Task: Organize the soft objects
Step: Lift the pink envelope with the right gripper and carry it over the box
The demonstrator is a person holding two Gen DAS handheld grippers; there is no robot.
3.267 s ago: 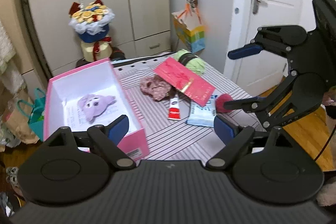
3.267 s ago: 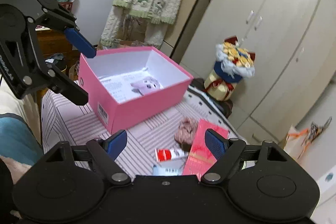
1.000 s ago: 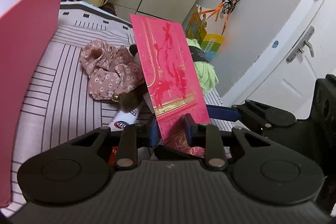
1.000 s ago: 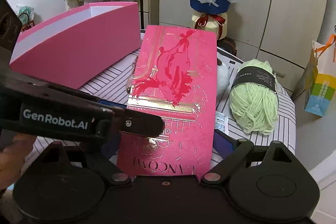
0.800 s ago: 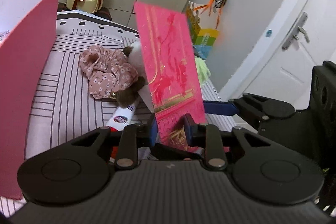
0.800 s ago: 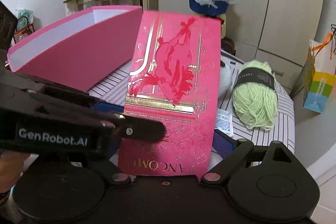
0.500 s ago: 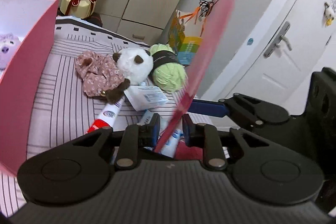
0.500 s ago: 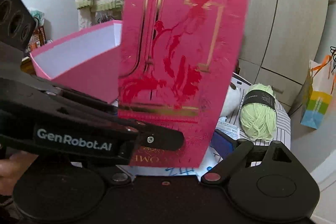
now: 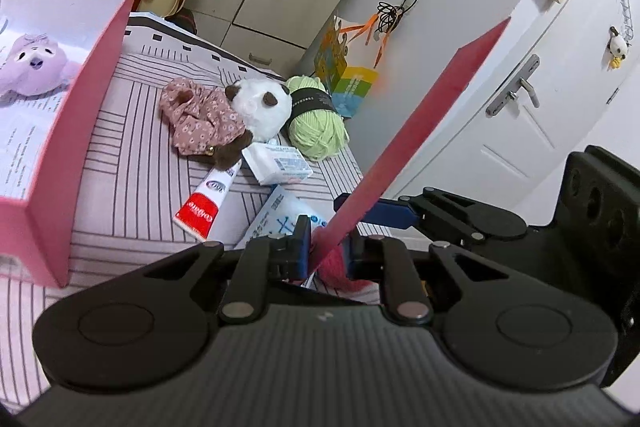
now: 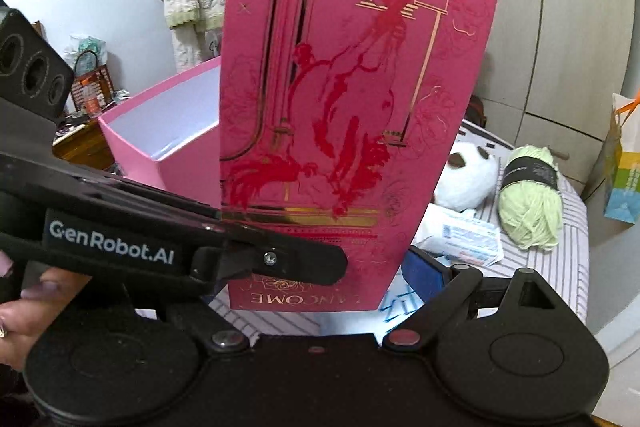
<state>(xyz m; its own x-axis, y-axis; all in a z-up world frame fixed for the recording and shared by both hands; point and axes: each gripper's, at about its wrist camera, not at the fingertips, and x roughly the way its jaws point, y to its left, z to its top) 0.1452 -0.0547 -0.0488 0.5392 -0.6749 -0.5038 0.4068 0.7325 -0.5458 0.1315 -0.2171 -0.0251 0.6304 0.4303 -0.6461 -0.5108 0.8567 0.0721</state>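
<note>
Raised off the striped table (image 9: 132,163) since the earlier frames, the pink envelope (image 10: 340,131) is held tilted.
It is clamped in the left gripper (image 9: 326,253); the right gripper (image 10: 304,291) is spread wide, empty; beyond, panda plush (image 9: 260,103), green yarn (image 9: 316,123) and pink box (image 9: 92,99) are seen.

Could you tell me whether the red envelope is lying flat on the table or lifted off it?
Lifted. The red envelope stands tilted upward, its lower edge pinched in the left gripper, clear of the striped table.
</note>
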